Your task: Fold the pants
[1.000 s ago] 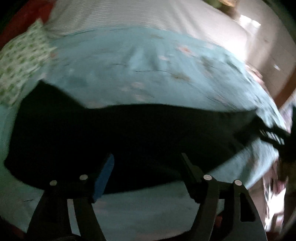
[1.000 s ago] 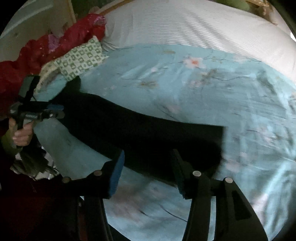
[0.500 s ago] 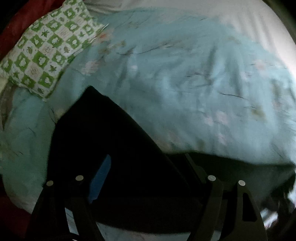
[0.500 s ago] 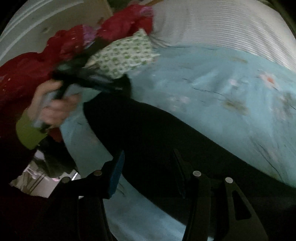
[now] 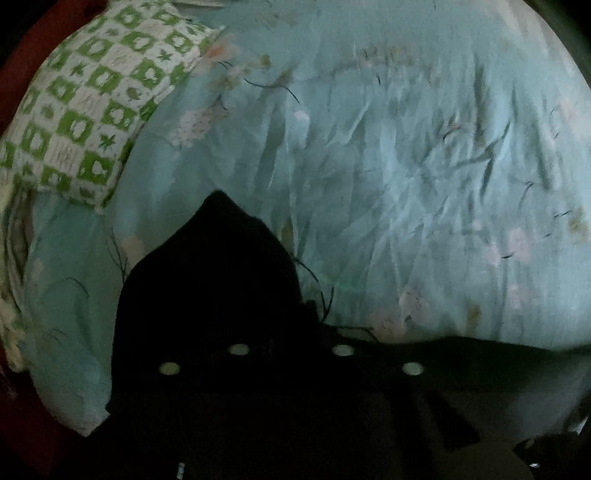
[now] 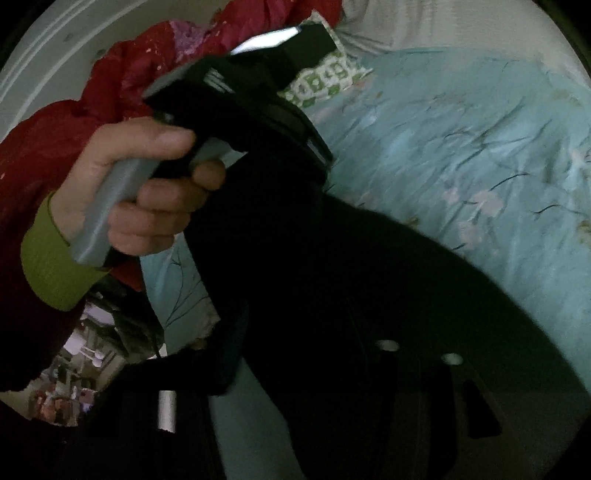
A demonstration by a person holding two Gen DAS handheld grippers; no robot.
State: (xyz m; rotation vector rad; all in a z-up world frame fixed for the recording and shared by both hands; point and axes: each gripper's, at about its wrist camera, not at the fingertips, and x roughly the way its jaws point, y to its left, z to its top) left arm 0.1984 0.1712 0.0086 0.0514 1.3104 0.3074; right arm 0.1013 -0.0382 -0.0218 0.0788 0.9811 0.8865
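Observation:
Black pants [image 5: 214, 295] lie on a light blue flowered bed sheet [image 5: 406, 166]. In the left wrist view my left gripper [image 5: 290, 332] sits low over the pants' near end; its screws stand close together and the dark cloth bunches up between the fingers, so it is shut on the pants. In the right wrist view the pants [image 6: 369, 277] run as a long dark band across the sheet. My right gripper [image 6: 306, 332] hangs over them with its fingers apart, the blue pad [image 6: 231, 343] at the pants' left edge. The left gripper's body [image 6: 251, 92] and the hand holding it fill the upper left.
A green-and-white checked pillow [image 5: 88, 96] lies at the sheet's upper left. A red quilt [image 6: 122, 74] is heaped beyond the bed's left side. A white striped sheet [image 6: 461, 26] covers the far part of the bed. The bed edge and a cluttered room [image 6: 77, 373] show at lower left.
My left gripper moved down onto the pants' end and closed on the cloth. My right gripper moved left along the pants toward the left hand and stayed open.

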